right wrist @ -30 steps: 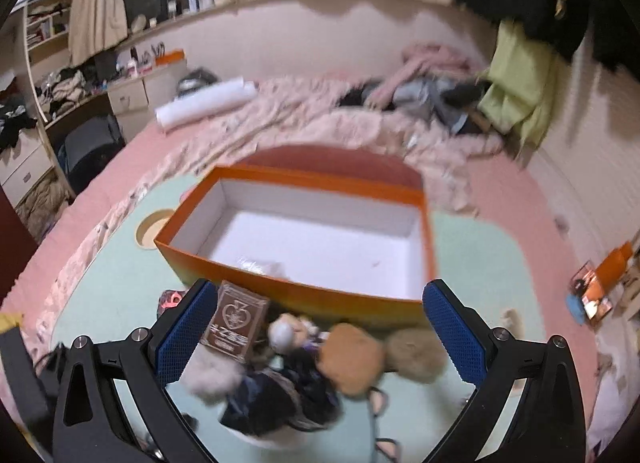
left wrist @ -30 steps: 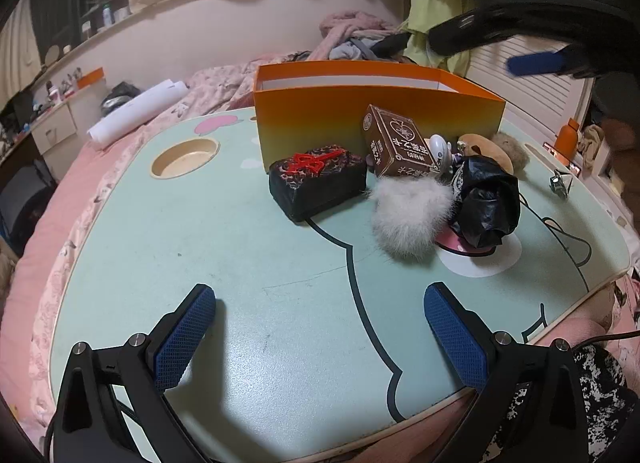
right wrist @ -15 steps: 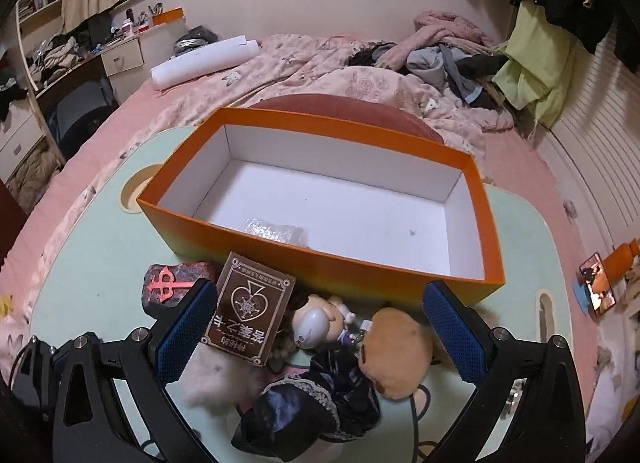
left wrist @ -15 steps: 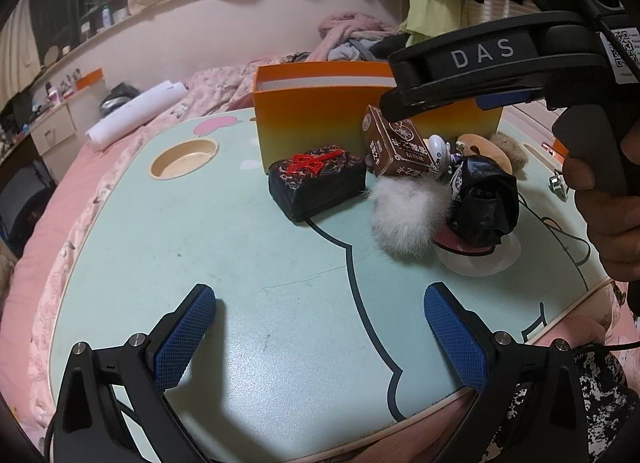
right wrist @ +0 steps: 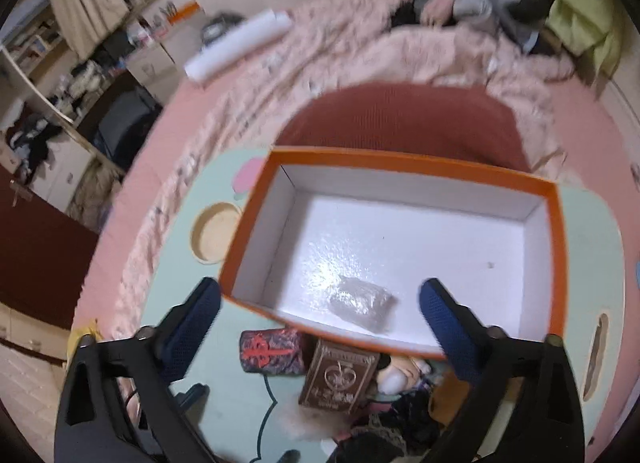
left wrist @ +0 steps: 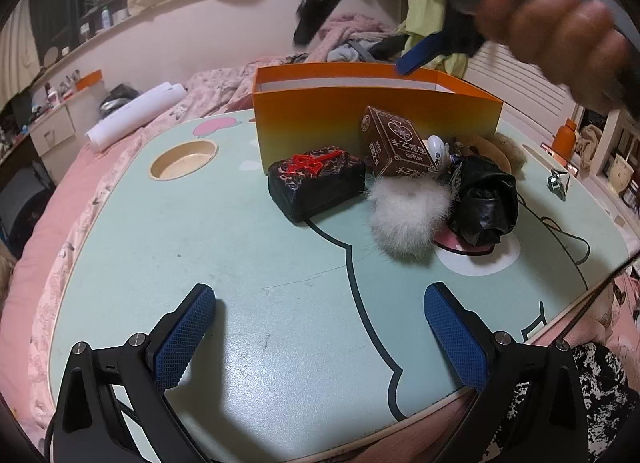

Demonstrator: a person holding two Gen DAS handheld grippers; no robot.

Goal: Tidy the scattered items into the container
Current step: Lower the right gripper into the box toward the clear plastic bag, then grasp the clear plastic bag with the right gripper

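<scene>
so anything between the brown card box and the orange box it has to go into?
Only the orange box's own near wall, which the brown card box leans against. The box is open-topped, and inside only a small clear packet shows.

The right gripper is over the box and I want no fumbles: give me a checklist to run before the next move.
1. Orange box has room: ok, only a clear packet inside.
2. Right gripper empty: ok, jaws closing on nothing.
3. Left gripper open, empty: ok.
4. Items still outside the box: not ok, black box, brown card box, white fluff, black bag.
5. Small pieces behind the bag: cannot tell.
</scene>
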